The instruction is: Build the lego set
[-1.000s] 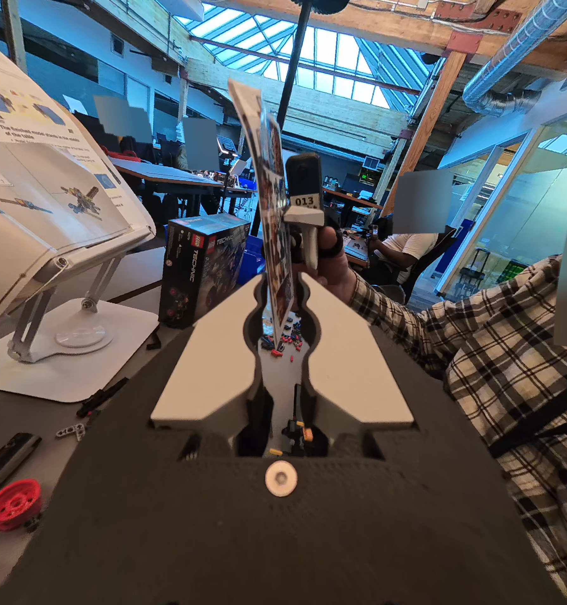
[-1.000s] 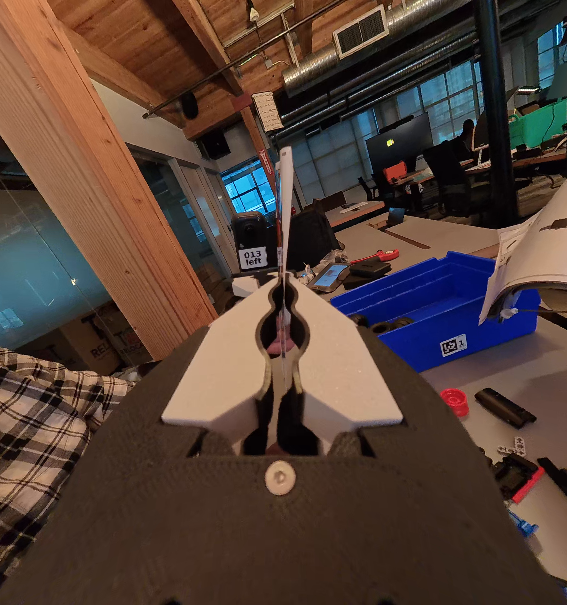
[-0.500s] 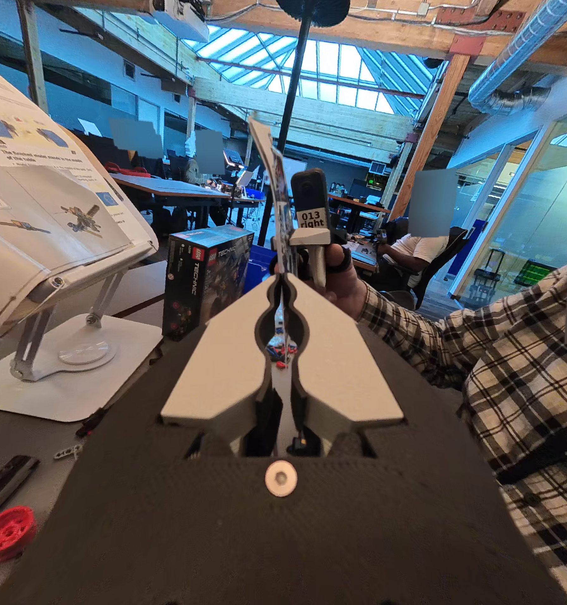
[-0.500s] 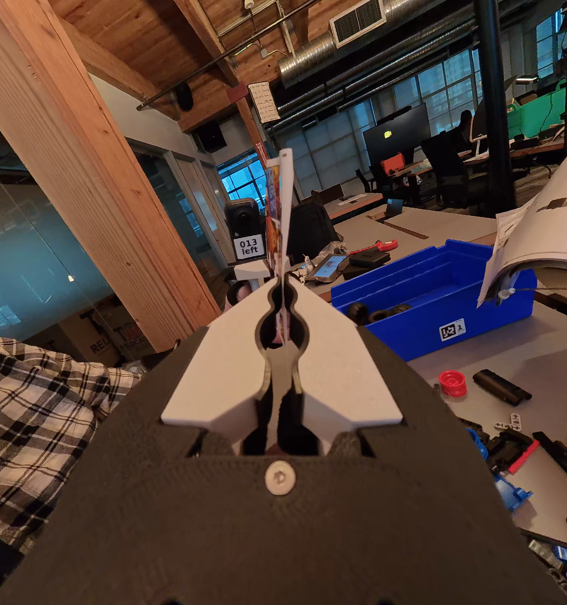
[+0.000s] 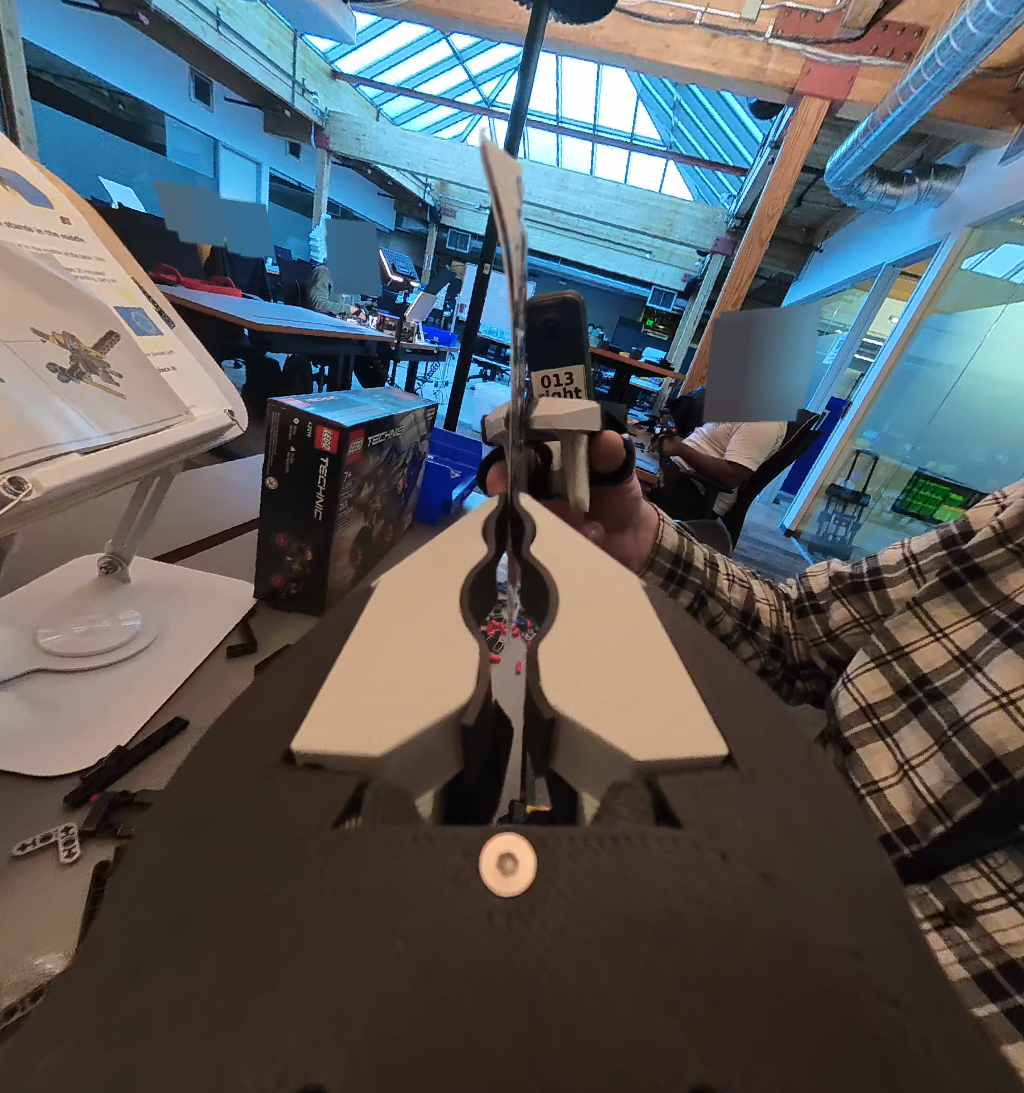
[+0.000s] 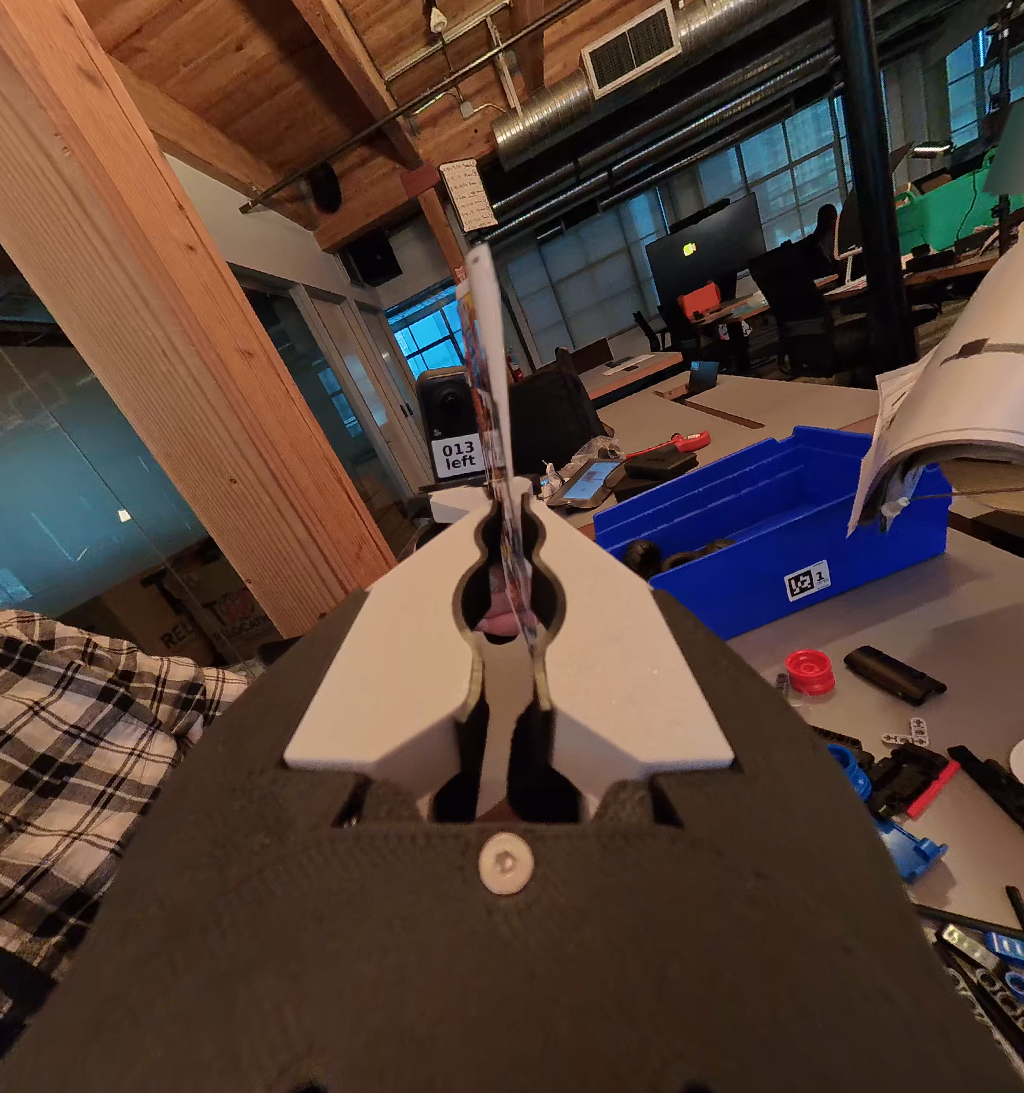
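Observation:
A thin printed paper sheet [image 5: 506,266] stands edge-on between both grippers, held up in the air above the grey table [image 5: 213,520]. My left gripper [image 5: 509,508] is shut on one edge of it. My right gripper [image 6: 506,505] is shut on the opposite edge, and the sheet [image 6: 485,366] rises above its tips. Each gripper faces the other: the right one [image 5: 556,426] shows just behind the sheet in the left wrist view, and the left one [image 6: 453,437] in the right wrist view. Small loose red and black pieces [image 5: 506,636] lie on the table below.
A black lego box [image 5: 338,491] and an open instruction booklet on a white stand [image 5: 72,355] are to the left. A blue bin [image 6: 781,532] holds black tyres. A red wheel [image 6: 810,671] and loose black, blue and red parts [image 6: 911,775] lie at the right. A person's plaid sleeve [image 5: 852,650] is close. Tip to tip, the grippers are about 6 cm apart. The red wheel [image 6: 810,671] is about 30 cm from both grippers' fingertips.
My left gripper closed onto the sheet, which turned from angled to edge-on. Both grippers shifted slightly; the right gripper stayed shut on the sheet.

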`<state>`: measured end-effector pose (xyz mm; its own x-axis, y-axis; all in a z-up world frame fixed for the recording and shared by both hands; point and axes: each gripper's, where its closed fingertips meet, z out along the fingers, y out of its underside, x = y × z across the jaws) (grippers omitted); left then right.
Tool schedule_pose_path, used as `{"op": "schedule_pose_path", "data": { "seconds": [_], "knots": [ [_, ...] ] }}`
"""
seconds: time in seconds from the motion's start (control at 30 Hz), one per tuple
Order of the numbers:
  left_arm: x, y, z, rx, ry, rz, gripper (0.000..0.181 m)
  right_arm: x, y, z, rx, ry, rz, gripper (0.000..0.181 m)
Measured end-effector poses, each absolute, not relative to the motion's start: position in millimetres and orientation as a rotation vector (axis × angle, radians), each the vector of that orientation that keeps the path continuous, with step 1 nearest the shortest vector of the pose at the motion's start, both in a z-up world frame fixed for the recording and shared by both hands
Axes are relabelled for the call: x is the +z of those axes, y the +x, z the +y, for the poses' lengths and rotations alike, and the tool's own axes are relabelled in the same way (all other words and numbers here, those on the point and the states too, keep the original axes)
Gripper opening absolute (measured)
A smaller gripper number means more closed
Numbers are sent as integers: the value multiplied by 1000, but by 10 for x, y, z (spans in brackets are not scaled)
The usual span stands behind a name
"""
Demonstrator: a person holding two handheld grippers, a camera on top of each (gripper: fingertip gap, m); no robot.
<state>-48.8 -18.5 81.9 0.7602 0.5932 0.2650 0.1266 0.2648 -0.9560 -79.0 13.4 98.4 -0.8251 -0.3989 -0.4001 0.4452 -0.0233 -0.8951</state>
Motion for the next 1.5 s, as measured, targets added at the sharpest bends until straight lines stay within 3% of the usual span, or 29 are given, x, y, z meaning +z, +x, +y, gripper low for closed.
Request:
{"op": "schedule_pose_path", "data": {
  "seconds": [0.2,0.3,0.37,0.47,0.53,0.57,0.63,0.73,0.93,1.5],
  "knots": [
    [839,-493,-177,306,-1233,-678,0,788,-765,128,-1863,29,1761,8],
    [848,-487,-142,294,-1214,-662,0,760,-718,146,-1874,0,1775,0],
    [792,-480,-86,282,-1236,-653,15,800,-667,177,-1863,-16,1750,0],
    [702,-465,25,274,-1285,-625,0,783,-650,178,-1837,-14,1772,0],
    [707,-474,47,290,-1290,-621,0,772,-699,176,-1837,21,1780,0],
    [701,-501,42,294,-1286,-638,0,750,-772,160,-1863,63,1818,3],
    [711,-552,7,306,-1253,-667,0,735,-979,170,-2015,144,1978,25],
    [713,-620,-54,326,-1197,-720,0,788,-1200,338,-2348,52,2501,30],
    [791,-643,57,319,-1125,-714,0,804,-681,245,-2467,-487,2769,20],
    [909,-474,382,148,-1061,-548,0,882,-476,289,-2405,-417,2338,4]
  ]
}}
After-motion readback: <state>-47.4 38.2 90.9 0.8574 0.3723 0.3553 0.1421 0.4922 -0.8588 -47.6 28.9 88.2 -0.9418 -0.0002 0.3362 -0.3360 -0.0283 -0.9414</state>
